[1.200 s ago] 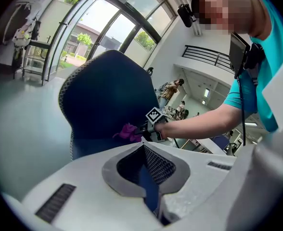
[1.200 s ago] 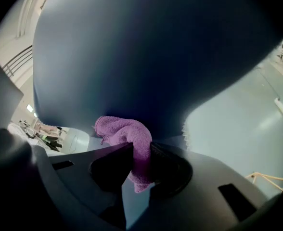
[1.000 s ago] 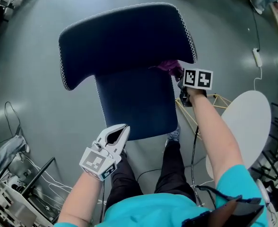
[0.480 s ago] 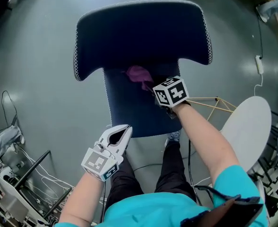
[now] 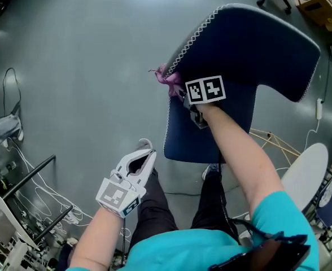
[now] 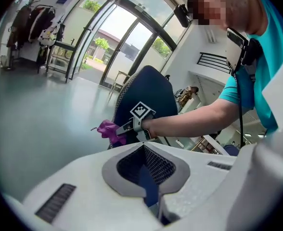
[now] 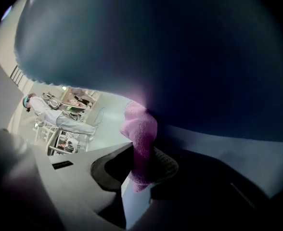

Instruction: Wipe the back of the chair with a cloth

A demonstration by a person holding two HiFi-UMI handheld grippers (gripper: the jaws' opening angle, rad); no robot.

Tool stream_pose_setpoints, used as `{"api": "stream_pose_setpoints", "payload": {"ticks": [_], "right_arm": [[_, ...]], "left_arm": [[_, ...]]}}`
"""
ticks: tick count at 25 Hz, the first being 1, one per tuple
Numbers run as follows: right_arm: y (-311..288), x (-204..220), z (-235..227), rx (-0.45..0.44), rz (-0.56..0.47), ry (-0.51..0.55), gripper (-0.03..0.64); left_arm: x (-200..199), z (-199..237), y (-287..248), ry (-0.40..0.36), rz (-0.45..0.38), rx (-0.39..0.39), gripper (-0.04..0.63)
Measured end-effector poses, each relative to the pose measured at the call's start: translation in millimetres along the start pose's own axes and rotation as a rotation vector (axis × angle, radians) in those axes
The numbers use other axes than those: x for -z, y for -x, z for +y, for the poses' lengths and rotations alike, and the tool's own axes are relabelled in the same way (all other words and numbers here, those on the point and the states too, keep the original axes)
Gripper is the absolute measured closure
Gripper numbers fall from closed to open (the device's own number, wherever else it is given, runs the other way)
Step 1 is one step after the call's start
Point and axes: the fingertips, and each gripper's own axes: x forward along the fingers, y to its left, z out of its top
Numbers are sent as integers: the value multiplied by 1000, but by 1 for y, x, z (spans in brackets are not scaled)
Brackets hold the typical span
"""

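The bare right arm [image 5: 239, 151] reaches forward, almost straight, its forearm crossing the lower part of the dark blue padded chair back [image 5: 256, 38]. At its end the white two-jaw right claw [image 5: 176, 88], black-and-white marker cube [image 5: 205, 89] turned upward, sits at that chair back's stitched edge, jaws clamped on a bunched purple terry cloth [image 5: 166, 77]. The left forearm [image 5: 98, 236] stays bent close to the body. It holds the white left claw [image 5: 145, 150] well apart from the chair back, tips aimed toward it, jaws together and gripping nothing.
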Motion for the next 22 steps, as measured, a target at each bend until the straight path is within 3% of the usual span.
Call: {"api": "stream_pose_setpoints", "payload": {"ticks": [5, 9, 17, 22], "right_arm": [[9, -6, -28, 37, -19, -80, 528], [37, -7, -57, 69, -56, -121, 528], [150, 42, -204, 192, -144, -283, 528], [209, 68, -267, 324, -150, -215, 528]], "left_arm": [[5, 10, 1, 12, 19, -6, 600], [-5, -8, -23, -15, 52, 45, 600], [-16, -83, -108, -93, 125, 139, 600], [-18, -138, -152, -143, 168, 202, 600]]}}
